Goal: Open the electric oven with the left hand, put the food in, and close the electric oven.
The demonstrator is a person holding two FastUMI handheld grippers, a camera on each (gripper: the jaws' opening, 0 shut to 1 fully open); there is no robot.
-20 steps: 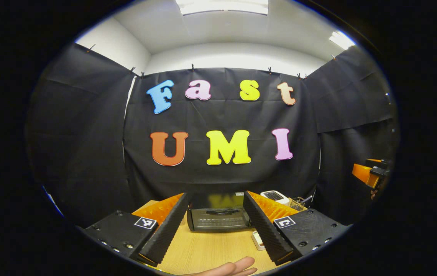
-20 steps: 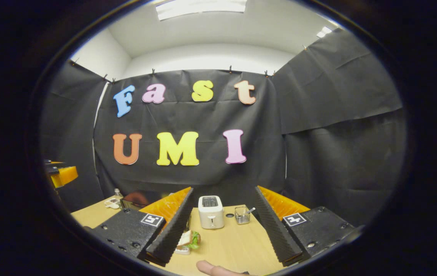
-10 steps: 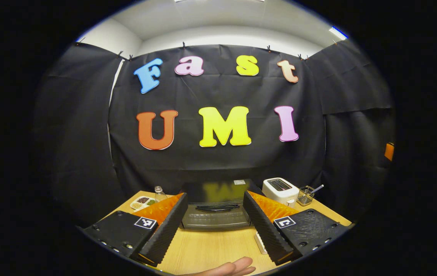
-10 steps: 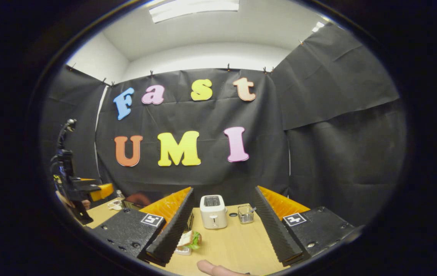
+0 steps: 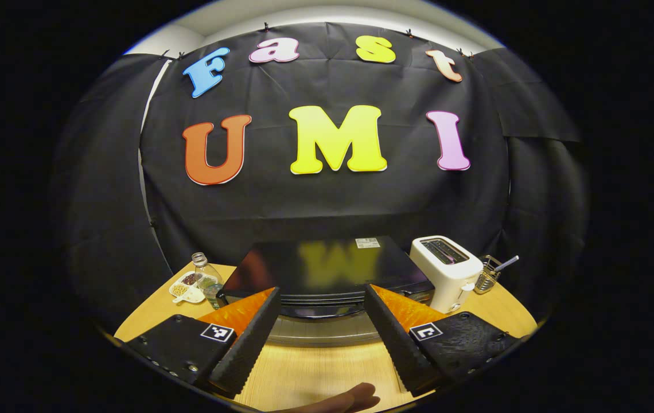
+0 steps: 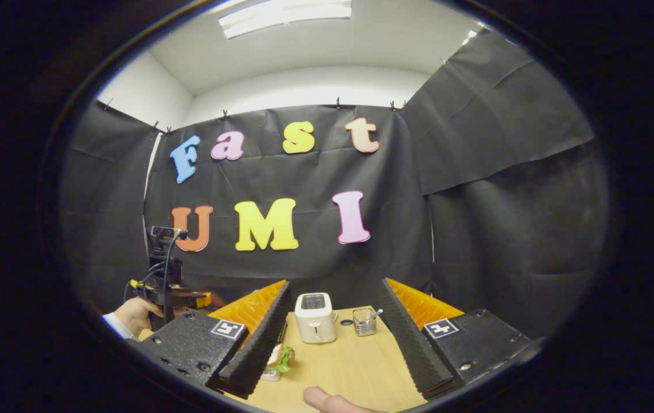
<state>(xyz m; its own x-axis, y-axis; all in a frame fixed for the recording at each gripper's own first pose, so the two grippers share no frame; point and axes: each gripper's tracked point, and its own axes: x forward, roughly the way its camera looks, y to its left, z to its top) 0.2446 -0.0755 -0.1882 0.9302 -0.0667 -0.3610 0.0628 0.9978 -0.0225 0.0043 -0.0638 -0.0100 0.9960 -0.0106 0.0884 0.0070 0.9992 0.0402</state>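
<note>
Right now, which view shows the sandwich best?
The right gripper view. The sandwich lies on the table just beside the right gripper's left finger, bread and green filling plain to see. The left gripper view looks at the oven and toaster instead.

The electric oven (image 5: 327,275) sat dead ahead of the left gripper (image 5: 321,338), its door and handle mostly hidden behind the spread fingers (image 5: 246,344). Contents of the divided dish (image 5: 187,285) off to the left were too small to make out. In the right gripper view, the sandwich (image 6: 280,359) sat half hidden behind that gripper's left finger (image 6: 258,344), and a fingertip (image 6: 327,400) was cut off at the bottom edge.
</note>
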